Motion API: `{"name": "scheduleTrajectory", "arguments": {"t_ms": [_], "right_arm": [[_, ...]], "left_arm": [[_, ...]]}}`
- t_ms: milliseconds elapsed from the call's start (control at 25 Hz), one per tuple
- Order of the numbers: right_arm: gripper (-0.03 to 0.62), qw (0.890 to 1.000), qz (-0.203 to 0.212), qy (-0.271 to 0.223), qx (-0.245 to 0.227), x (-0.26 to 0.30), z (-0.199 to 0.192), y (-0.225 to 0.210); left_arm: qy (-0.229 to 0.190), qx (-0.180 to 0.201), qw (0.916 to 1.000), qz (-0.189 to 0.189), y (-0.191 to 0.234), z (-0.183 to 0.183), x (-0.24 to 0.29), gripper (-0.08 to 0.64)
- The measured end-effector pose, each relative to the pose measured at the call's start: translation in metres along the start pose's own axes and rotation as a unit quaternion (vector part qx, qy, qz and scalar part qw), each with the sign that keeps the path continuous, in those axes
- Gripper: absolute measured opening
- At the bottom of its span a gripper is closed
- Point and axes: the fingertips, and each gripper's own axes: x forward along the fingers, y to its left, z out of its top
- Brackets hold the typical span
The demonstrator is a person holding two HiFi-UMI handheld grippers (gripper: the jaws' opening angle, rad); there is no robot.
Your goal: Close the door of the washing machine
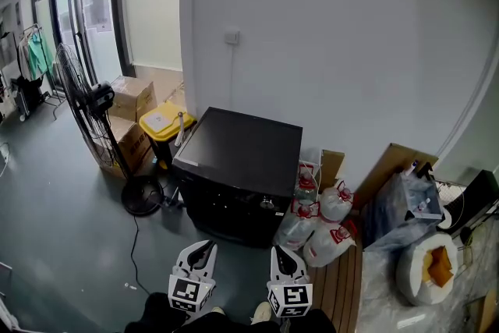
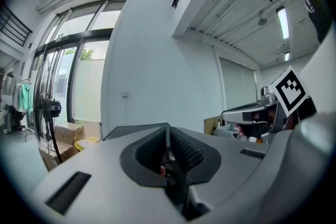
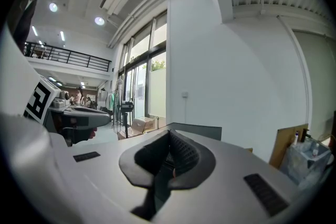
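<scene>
The washing machine (image 1: 242, 148) is a black box against the white wall, in the middle of the head view. Its flat top lies level, and its dark front carries a small metal fitting (image 1: 267, 204). I cannot tell how its door stands. Both grippers hang low in front of it, apart from it and pointing at its front. My left gripper (image 1: 206, 246) is shut with nothing in it. My right gripper (image 1: 279, 252) is shut and empty too. In the left gripper view the left gripper (image 2: 168, 136) shows its jaws meeting, with the machine's top (image 2: 131, 131) just beyond. In the right gripper view the right gripper (image 3: 169, 136) looks the same.
A standing fan (image 1: 92, 101) with a round base (image 1: 143, 195) stands left of the machine, its cable trailing over the floor. Cardboard boxes (image 1: 132, 97) and a yellow bin (image 1: 165, 121) sit behind it. Bagged water bottles (image 1: 323, 222) crowd the machine's right side, with more bags (image 1: 425, 269) further right.
</scene>
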Motion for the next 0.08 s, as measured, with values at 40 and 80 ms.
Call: {"name": "scheduleTrajectory", "arguments": {"t_ms": [40,80], "right_arm": [[0.015,1.0,0.0,-0.001,0.0,0.0003,0.0006,0.0002],[0.015,1.0,0.001,-0.001,-0.001,0.0005,0.0012,0.0003]], "left_arm": [[0.0,0.0,1.0,0.0,0.0002,0.0004,0.0,0.041],[0.0,0.0,1.0,0.001,0.0003,0.0009,0.0,0.041]]}}
